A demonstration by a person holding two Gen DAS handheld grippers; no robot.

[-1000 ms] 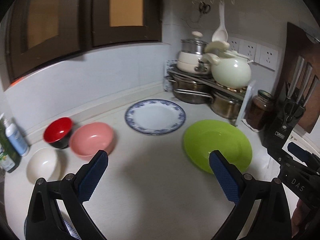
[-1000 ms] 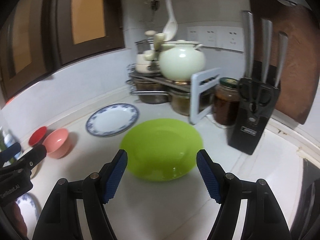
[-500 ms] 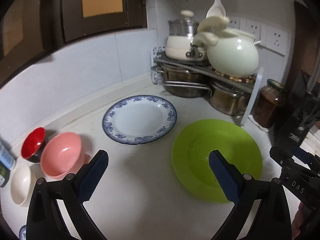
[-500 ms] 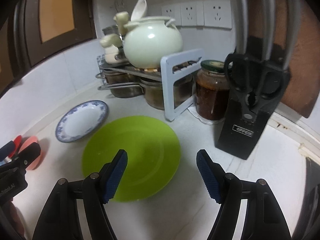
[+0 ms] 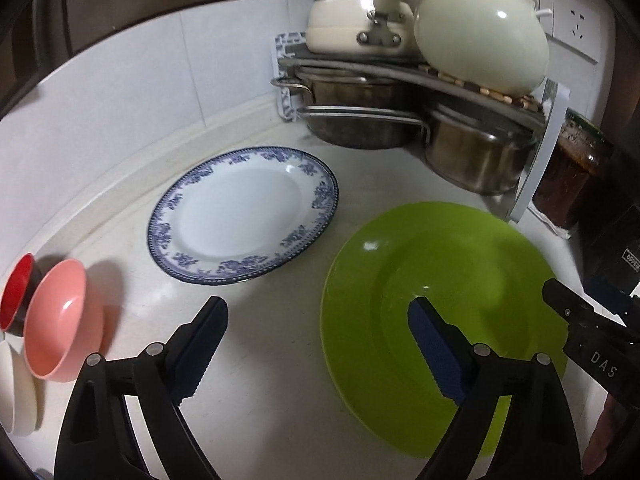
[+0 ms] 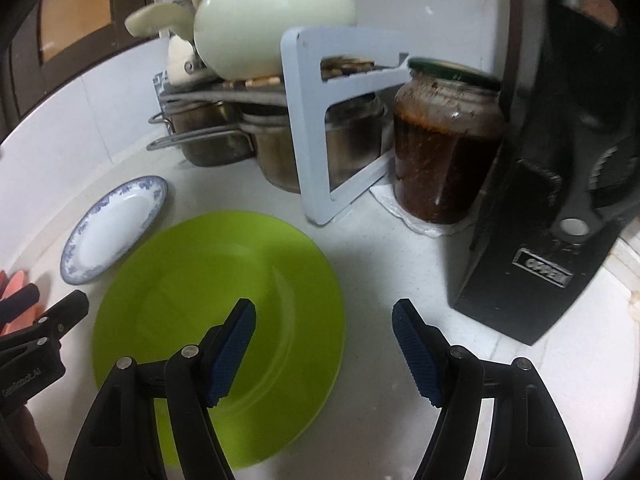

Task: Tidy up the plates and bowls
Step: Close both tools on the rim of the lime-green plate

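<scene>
A lime green plate [image 5: 460, 272] [image 6: 192, 280] lies flat on the white counter. My left gripper [image 5: 318, 306] hovers over its left rim: one fingertip above the plate, the other above bare counter. Its jaws are closing, and neither pad touches anything. My right gripper [image 6: 324, 306] is open astride the plate's right rim, also without contact. A white plate with a blue pattern [image 5: 240, 216] [image 6: 112, 228] lies beyond, to the left. At the far left sit a pink bowl [image 5: 60, 320], a red bowl [image 5: 16, 292] and a white bowl [image 5: 16, 392].
A corner rack [image 5: 400, 72] holds steel pots [image 5: 360, 128] and a cream kettle [image 5: 480, 32]. Its white side frame [image 6: 312, 128], a jar of dark sauce [image 6: 444, 140] and a black knife block [image 6: 560, 208] stand just right of the green plate. A tiled wall [image 5: 140, 80] lies behind.
Both grippers have moved forward and down, so the green plate is now close under them. The left jaws have narrowed a little. The plates and bowls have not moved.
</scene>
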